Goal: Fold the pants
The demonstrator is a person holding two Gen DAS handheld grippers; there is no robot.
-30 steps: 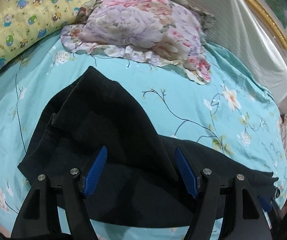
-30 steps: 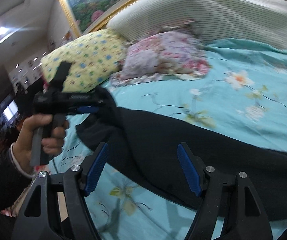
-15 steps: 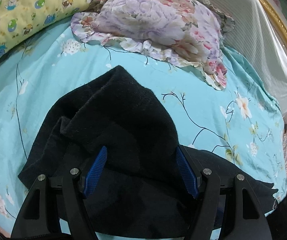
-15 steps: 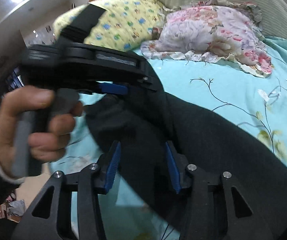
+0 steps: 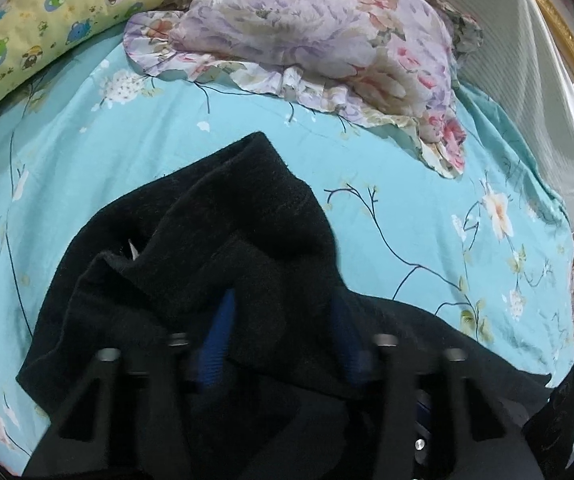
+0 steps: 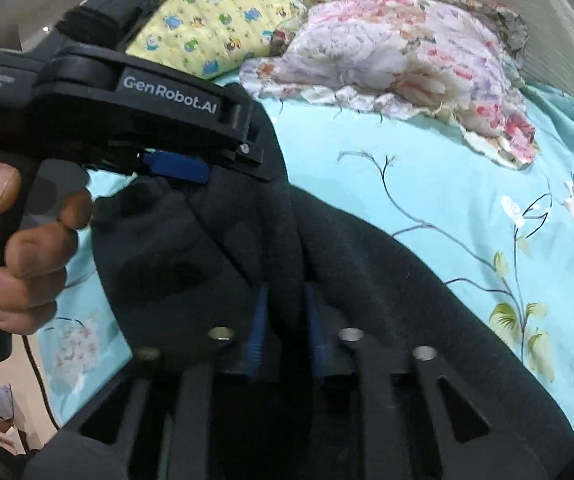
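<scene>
The black pants (image 6: 367, 280) are lying on the turquoise bed sheet (image 5: 427, 200), their long axis running off to the right, while the right gripper (image 6: 285, 320) is pinching a fold narrowly and the left gripper (image 5: 283, 336), just beside, is closing on bunched cloth.

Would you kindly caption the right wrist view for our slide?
Right gripper pinches a fold of black fleece pants on the turquoise floral bedsheet, left gripper alongside.

Floral pillow (image 5: 319, 40); yellow pillow (image 5: 39, 28); teal bedsheet (image 5: 427, 220)
</scene>
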